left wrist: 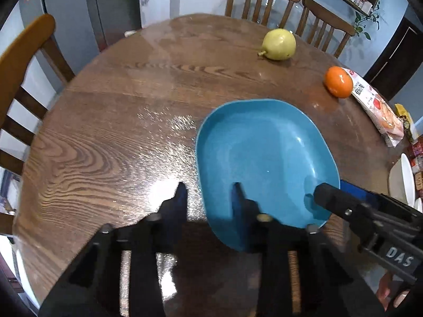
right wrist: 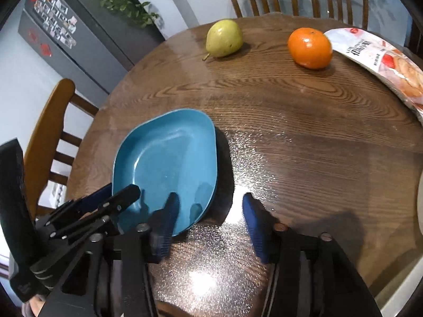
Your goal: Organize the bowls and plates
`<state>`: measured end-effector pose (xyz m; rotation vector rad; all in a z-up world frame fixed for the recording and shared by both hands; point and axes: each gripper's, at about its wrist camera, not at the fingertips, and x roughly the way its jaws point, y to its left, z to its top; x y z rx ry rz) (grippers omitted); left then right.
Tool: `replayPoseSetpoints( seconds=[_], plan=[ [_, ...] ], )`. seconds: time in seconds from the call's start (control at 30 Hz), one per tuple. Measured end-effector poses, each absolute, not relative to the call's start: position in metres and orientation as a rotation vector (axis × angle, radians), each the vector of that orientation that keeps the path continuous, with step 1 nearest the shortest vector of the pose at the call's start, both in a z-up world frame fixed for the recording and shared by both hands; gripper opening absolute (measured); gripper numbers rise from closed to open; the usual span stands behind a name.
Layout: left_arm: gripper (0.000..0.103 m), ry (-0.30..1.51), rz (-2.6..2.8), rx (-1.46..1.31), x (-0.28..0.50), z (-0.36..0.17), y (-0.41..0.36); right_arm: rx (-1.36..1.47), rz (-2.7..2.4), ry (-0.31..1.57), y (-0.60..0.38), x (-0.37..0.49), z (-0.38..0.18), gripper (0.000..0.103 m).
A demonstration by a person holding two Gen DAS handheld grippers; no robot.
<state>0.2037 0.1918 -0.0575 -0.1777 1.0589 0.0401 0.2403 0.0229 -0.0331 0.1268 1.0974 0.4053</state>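
Blue plate (left wrist: 264, 158): flat on the wooden bench (left wrist: 119, 105), lower centre-right of the left wrist view.
Left tongs (left wrist: 208, 192): not clenched; the plate's left rim sits between the fingers, outer finger clear of it.
Right tongs (right wrist: 210, 208): released likewise, straddling the plate's right rim.
Pear (left wrist: 279, 44), orange (left wrist: 339, 82), snack packet (left wrist: 378, 111): upper right, well apart from the plate.
White dish (left wrist: 401, 179): right edge.
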Motion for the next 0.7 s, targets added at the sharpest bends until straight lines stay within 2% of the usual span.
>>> replayPoseSetpoints(
  seconds=[0.03, 0.07, 0.13, 0.4, 0.7],
  plan=[
    [0.013, 1.063, 0.032, -0.179, 0.205, -0.058, 0.192, 0.115, 0.402, 1.105, 0.025, 0.241, -0.035, 0.037],
    [0.010, 1.059, 0.016, -0.196, 0.205, -0.057, 0.193, 0.110, 0.400, 1.110, 0.025, 0.242, -0.037, 0.028],
    [0.009, 1.062, -0.001, -0.226, 0.206, -0.058, 0.196, 0.107, 0.409, 1.119, 0.027, 0.243, -0.039, 0.017],
    [0.008, 1.045, -0.030, -0.220, 0.189, -0.050, 0.188, 0.115, 0.396, 1.118, 0.020, 0.232, -0.031, 0.014],
    [0.008, 0.954, -0.057, -0.132, 0.133, -0.011, 0.163, 0.188, 0.440, 1.086, -0.013, 0.181, -0.003, 0.014]
  ],
)
